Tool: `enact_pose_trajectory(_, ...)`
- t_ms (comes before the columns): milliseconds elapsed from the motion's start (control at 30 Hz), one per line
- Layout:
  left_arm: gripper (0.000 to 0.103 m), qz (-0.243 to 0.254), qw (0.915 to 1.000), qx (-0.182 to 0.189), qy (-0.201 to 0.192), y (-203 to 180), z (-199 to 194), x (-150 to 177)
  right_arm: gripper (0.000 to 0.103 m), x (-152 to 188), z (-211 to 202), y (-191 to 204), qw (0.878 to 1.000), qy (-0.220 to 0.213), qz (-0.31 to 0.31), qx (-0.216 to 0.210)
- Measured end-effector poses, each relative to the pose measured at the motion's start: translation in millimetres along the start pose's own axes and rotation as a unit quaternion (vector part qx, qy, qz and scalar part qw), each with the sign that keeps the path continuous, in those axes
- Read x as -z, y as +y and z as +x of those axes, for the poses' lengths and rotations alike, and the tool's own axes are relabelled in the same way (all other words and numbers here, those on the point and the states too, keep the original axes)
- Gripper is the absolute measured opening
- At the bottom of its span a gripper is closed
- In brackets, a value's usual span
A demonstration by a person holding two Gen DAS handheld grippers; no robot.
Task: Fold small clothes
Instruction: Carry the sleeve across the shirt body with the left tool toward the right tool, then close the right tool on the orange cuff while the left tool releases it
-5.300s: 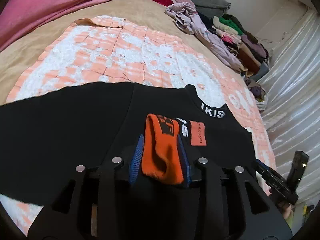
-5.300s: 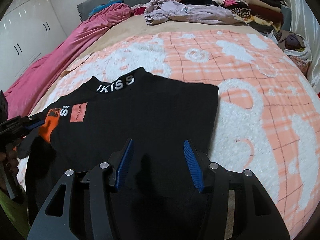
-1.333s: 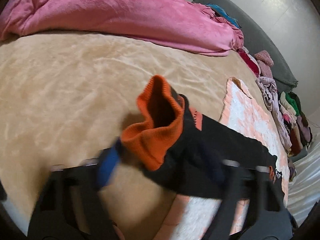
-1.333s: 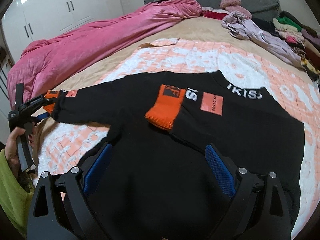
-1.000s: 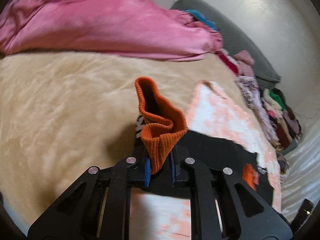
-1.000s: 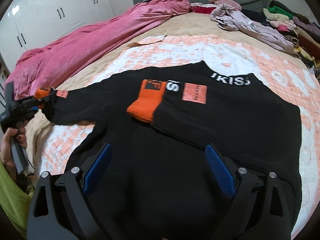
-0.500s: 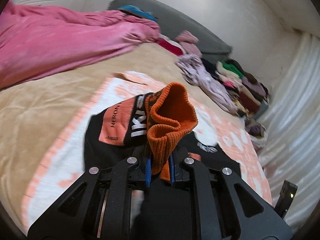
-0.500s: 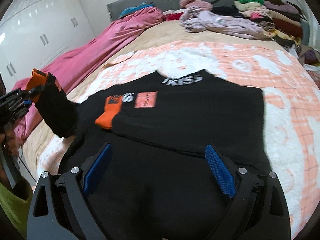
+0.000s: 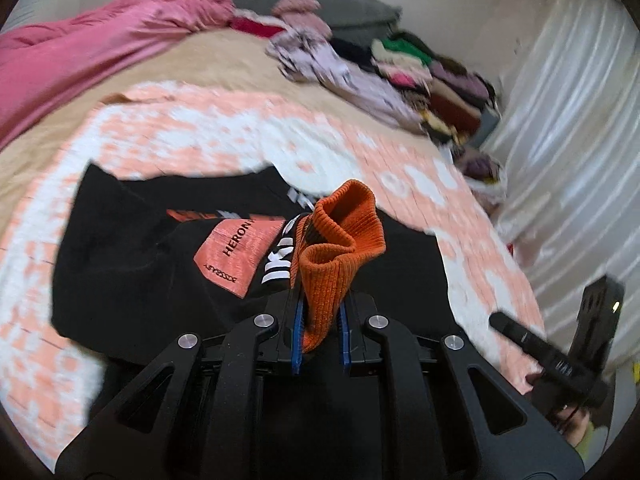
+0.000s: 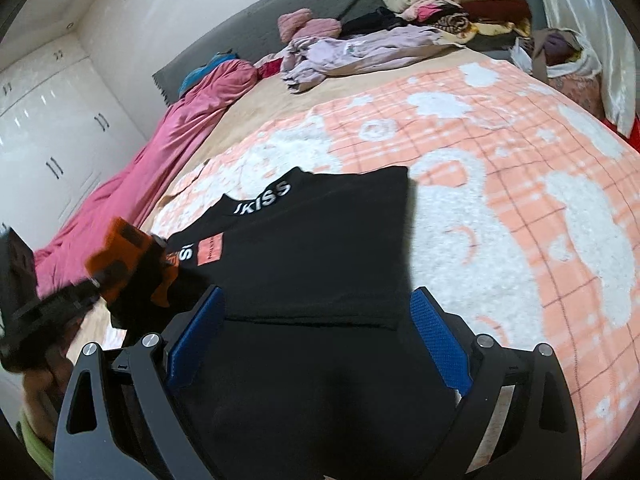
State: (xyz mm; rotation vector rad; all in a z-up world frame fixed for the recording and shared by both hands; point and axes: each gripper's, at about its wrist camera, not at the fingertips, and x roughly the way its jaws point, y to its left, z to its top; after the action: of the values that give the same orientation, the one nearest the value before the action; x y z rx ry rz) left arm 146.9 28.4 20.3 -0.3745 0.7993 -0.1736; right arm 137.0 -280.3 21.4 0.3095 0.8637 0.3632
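The left gripper (image 9: 320, 330) is clamped on the orange cuff (image 9: 340, 248) of the black sweater (image 10: 316, 236), holding that sleeve up at centre frame over the garment's body. The sweater lies spread on the peach-and-white blanket (image 10: 520, 184). At the bottom of its own view, the right gripper (image 10: 316, 340) hangs with jaws wide apart, empty.

A ribbed knit orange cuff (image 9: 340, 240) ends the matt black sweater (image 10: 320, 248), which lies on a fuzzy peach-and-white fleece blanket (image 10: 520, 168) beside a sheeny pink quilt (image 10: 168, 148) and glossy white wardrobe doors (image 10: 52, 128).
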Motion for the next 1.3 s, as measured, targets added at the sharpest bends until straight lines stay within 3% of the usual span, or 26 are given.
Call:
enact_pose_trajectory(200,0.011,0.03,0.9983,0.004,0.05,-22.4,35.7,25.9,0.093,-2.1,-5.8,-8.7,1.0,-0.005,0.01,0.001)
enact_pose_trajectory(267,0.016,0.04,0.9973,0.007,0.061,-25.9,42.7,35.0,0.093,-2.3,-5.3,-7.8,1.0,-0.004,0.01,0.0)
enact_pose_trajectory(300,0.024,0.045,0.9966,0.012,0.067,-27.1,46.2,38.6,0.093,-2.1,-5.7,-7.9,1.0,-0.004,0.009,-0.001)
enact_pose_trajectory(333,0.038,0.051,0.9952,0.021,0.08,-28.7,49.3,42.1,0.093,-2.8,-4.6,-6.8,1.0,-0.003,0.008,-0.001)
enact_pose_trajectory(367,0.044,0.056,0.9937,0.03,0.092,-31.5,52.8,45.8,0.093,-3.5,-3.1,-4.9,1.0,-0.001,0.007,-0.001)
enact_pose_trajectory(500,0.045,0.09,0.9886,0.042,0.113,-41.7,48.9,62.3,0.093,-3.7,4.6,6.6,1.0,0.009,-0.005,-0.004)
enact_pose_trajectory(667,0.046,0.095,0.991,0.042,0.085,-32.6,16.2,63.2,0.093,-0.2,24.1,28.0,0.999,0.037,-0.033,-0.015)
enact_pose_trajectory(967,0.06,0.097,0.9942,-0.039,0.023,4.4,-24.6,43.1,0.085,11.3,75.3,80.4,0.988,0.097,-0.122,-0.024)
enact_pose_trajectory(1033,0.062,0.093,0.9942,-0.052,0.014,13.6,-31.4,40.7,0.081,13.0,85.8,87.0,0.985,0.104,-0.134,-0.022)
enact_pose_trajectory(1200,0.064,0.06,0.9967,-0.055,0.002,39.3,-45.3,37.6,0.048,23.3,109.6,95.1,0.98,0.132,-0.147,-0.023)
enact_pose_trajectory(1300,0.064,0.04,0.9975,-0.057,0.002,51.1,-47.6,37.3,0.037,28.5,112.1,99.4,0.98,0.125,-0.156,-0.02)
